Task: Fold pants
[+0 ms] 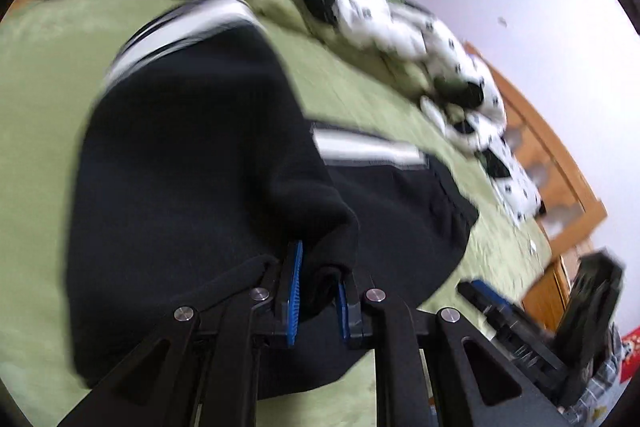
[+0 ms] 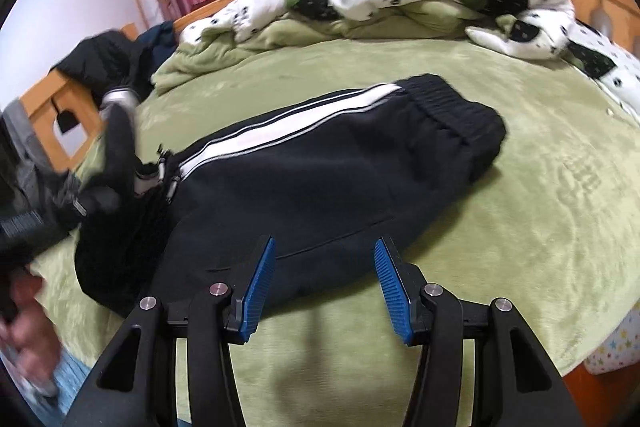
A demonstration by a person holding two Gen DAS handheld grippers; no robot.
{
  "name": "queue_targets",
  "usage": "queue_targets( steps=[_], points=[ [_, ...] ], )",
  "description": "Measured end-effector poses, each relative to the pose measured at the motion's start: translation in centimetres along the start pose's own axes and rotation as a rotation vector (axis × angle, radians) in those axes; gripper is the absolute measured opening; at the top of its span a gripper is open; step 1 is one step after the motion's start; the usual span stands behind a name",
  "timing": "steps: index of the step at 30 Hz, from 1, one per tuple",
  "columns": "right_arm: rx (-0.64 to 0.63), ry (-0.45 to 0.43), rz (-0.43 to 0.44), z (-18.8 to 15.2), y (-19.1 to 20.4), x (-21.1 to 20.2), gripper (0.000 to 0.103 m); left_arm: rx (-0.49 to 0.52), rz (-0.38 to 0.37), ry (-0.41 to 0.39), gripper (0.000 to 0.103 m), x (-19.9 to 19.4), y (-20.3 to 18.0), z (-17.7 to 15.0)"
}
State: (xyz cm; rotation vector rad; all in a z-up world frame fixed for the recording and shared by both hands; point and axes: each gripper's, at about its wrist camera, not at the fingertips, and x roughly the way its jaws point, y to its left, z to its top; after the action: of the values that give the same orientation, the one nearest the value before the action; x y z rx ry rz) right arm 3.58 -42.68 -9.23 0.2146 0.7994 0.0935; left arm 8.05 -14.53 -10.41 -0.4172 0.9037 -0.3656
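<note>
The pants [image 2: 320,163] lie across the green bed [image 2: 540,227], black with a white side stripe, partly doubled over. My left hand-held gripper [image 1: 318,291] pinches a bunched fold of their fabric between its blue pads [image 1: 295,291]. My right hand-held gripper [image 2: 324,287] hangs spread at their near edge, gripping nothing.

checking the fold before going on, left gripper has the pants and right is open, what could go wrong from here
1. The left gripper pinches only a small bunch of the pants; the thick cloth may slip out mid-fold.
2. The right gripper is open and holds nothing, so the pants may drag or skew on the green blanket.
3. The left view is blurred, hinting at fast motion; the fold may land uneven.
</note>
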Motion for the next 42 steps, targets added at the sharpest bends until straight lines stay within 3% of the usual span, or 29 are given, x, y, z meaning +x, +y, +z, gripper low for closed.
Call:
queue_targets(
  steps=[3, 7, 10, 13, 21, 23, 25, 29, 36, 42],
  points=[
    [0.047, 0.009, 0.005, 0.1, -1.2, 0.2, 0.052, -0.010, 0.024, 0.060, 0.014, 2.2, 0.0, -1.6],
    [0.062, 0.025, 0.019, 0.3, -1.2, 0.6, 0.052, 0.065, 0.101, 0.045, 0.015, 1.8, -1.5, -2.1],
    [0.044, 0.027, 0.018, 0.4, -0.4, 0.9, 0.052, 0.066, 0.123, 0.056, 0.015, 1.5, -1.8, -2.0],
    [0.028, 0.032, 0.026, 0.6, 0.6, 1.2, 0.052, 0.058, 0.109, 0.050, 0.021, 0.6, -1.4, -2.0],
    [-0.016, 0.048, 0.028, 0.6, 3.0, 2.1, 0.052, 0.066, 0.079, 0.040, 0.022, -2.1, -0.3, -2.2],
    [-0.025, 0.052, 0.025, 0.6, 3.7, 2.3, 0.052, 0.057, 0.054, 0.037, 0.028, -2.7, -0.2, -2.1],
    [-0.031, 0.053, 0.026, 0.7, 4.1, 2.5, 0.052, 0.046, 0.018, 0.037, 0.044, -3.5, 0.2, -2.3],
    [-0.027, 0.064, 0.048, 0.9, 4.9, 2.8, 0.052, 0.035, 0.014, -0.003, 0.045, -5.7, 1.8, -2.4],
    [-0.033, 0.124, 0.160, 0.3, 6.9, 4.4, 0.052, -0.009, 0.233, -0.044, 0.047, -7.8, 7.9, -2.9],
    [0.030, 0.196, 0.306, -0.1, 8.3, 7.0, 0.052, -0.124, 0.244, -0.028, 0.047, -9.1, 12.9, -3.5]
  ],
)
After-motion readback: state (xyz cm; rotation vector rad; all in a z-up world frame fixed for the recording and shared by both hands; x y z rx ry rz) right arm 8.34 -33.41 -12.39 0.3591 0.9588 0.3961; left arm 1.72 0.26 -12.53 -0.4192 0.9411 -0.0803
